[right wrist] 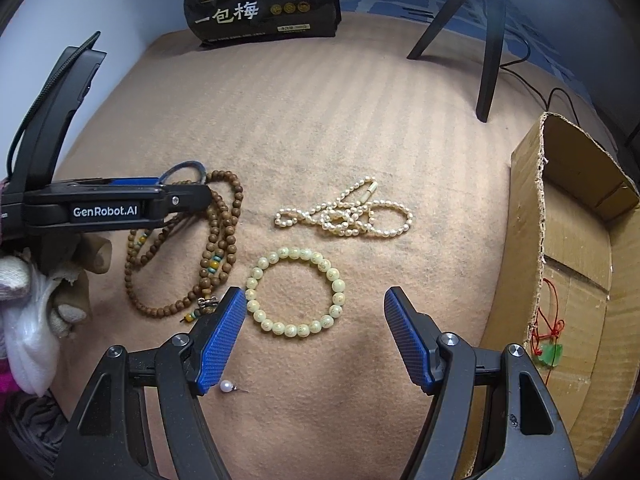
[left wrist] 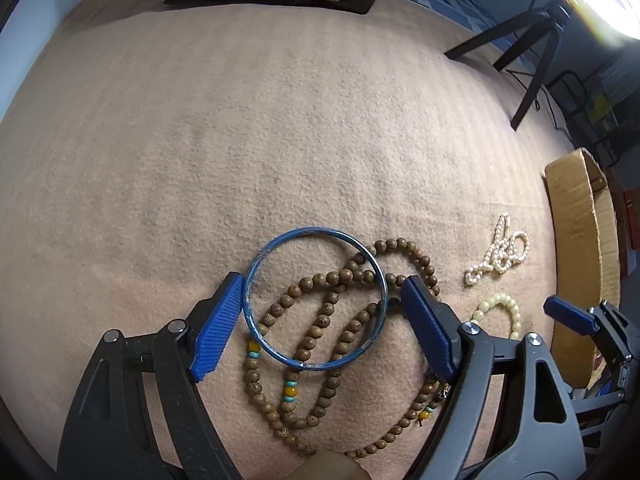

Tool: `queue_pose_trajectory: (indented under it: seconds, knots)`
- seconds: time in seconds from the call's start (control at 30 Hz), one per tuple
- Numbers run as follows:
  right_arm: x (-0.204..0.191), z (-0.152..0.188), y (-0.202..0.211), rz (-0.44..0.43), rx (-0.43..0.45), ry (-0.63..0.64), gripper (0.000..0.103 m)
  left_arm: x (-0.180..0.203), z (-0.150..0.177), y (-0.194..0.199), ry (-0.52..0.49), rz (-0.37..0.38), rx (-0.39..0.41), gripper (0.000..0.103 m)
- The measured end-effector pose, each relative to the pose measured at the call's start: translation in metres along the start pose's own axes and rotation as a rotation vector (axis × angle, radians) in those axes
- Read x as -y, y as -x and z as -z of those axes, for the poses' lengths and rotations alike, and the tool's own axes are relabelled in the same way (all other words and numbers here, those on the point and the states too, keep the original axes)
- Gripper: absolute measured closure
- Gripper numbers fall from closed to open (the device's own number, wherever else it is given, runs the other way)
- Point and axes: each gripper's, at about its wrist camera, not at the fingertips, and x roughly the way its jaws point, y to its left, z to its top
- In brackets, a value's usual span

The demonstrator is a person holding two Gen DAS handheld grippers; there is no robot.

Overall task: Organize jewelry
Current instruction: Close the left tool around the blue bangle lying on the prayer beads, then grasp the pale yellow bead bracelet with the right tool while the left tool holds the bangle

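A blue bangle (left wrist: 316, 300) lies on a brown wooden bead necklace (left wrist: 320, 332) on the tan cloth. My left gripper (left wrist: 320, 296) is open, its fingers either side of the bangle, the left pad (left wrist: 218, 324) touching its rim. My right gripper (right wrist: 316, 320) is open and empty, low over a pale green bead bracelet (right wrist: 294, 292); the left pad (right wrist: 222, 340) is next to the bracelet. A pearl strand (right wrist: 348, 212) lies beyond it. A single pearl earring (right wrist: 227, 386) lies near the left finger. The wooden necklace (right wrist: 216, 248) and the left gripper (right wrist: 120, 200) show at left.
An open cardboard box (right wrist: 568, 264) stands at the right, with a red cord and green pendant (right wrist: 550, 350) inside. A black snack bag (right wrist: 260, 4) stands at the far edge. Tripod legs (right wrist: 490, 52) stand at the back right. The tan cloth (left wrist: 240, 140) covers the surface.
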Motion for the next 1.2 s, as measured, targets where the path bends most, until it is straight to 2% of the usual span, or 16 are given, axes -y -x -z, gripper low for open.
queue_pose_trajectory:
  seconds: [0.2,0.3,0.43,0.57,0.63,0.7,0.8,1.2]
  knots:
    - [-0.002,0.001,-0.003,0.008,-0.001,0.013,0.033,-0.004,0.002,0.002,-0.011,0.015,0.013,0.021]
    - [-0.002,-0.001,-0.010,0.024,-0.020,0.018,0.043,-0.008,0.004,0.004,-0.016,0.007,0.021,0.030]
    - [0.001,-0.003,-0.020,0.064,-0.044,0.018,0.045,-0.013,0.004,0.006,-0.006,0.029,0.025,0.030]
    - [0.004,-0.003,-0.028,0.084,-0.049,0.020,0.057,-0.015,0.005,0.008,-0.016,0.032,0.032,0.030]
    - [0.005,-0.004,-0.027,0.088,-0.041,0.019,0.070,-0.016,0.005,0.009,-0.015,0.036,0.033,0.030]
    - [0.007,-0.005,-0.026,0.076,-0.036,0.013,0.093,-0.017,0.005,0.012,-0.012,0.042,0.035,0.030]
    - [0.007,-0.005,-0.026,0.062,-0.031,0.014,0.096,-0.019,0.005,0.016,-0.006,0.044,0.042,0.030]
    - [0.003,0.000,0.000,0.001,0.042,-0.009,0.097,-0.021,0.008,0.039,-0.014,0.043,0.089,0.030]
